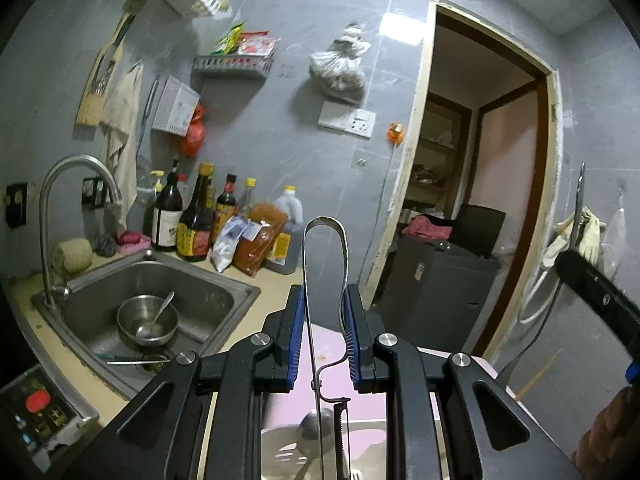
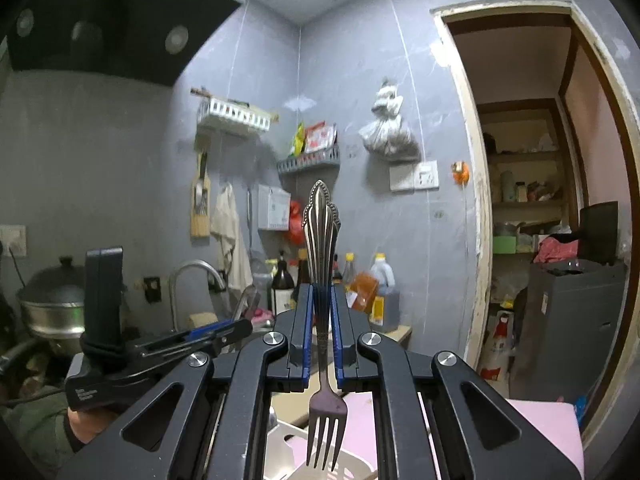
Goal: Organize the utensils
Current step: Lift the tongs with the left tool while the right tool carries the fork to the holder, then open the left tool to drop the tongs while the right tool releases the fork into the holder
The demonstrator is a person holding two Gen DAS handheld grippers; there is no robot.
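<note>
My left gripper is shut on a steel peeler; its looped handle sticks up past the blue pads and its blade hangs down toward the camera. My right gripper is shut on a silver fork, ornate handle up, tines hanging down over a white slotted utensil tray. That tray also shows under the left gripper with a dark ladle in it. The left gripper appears in the right wrist view at the left.
A pink mat covers the counter below. A steel sink holds a bowl with a spoon. Sauce bottles line the wall behind it. A faucet stands at left. An open doorway is at right.
</note>
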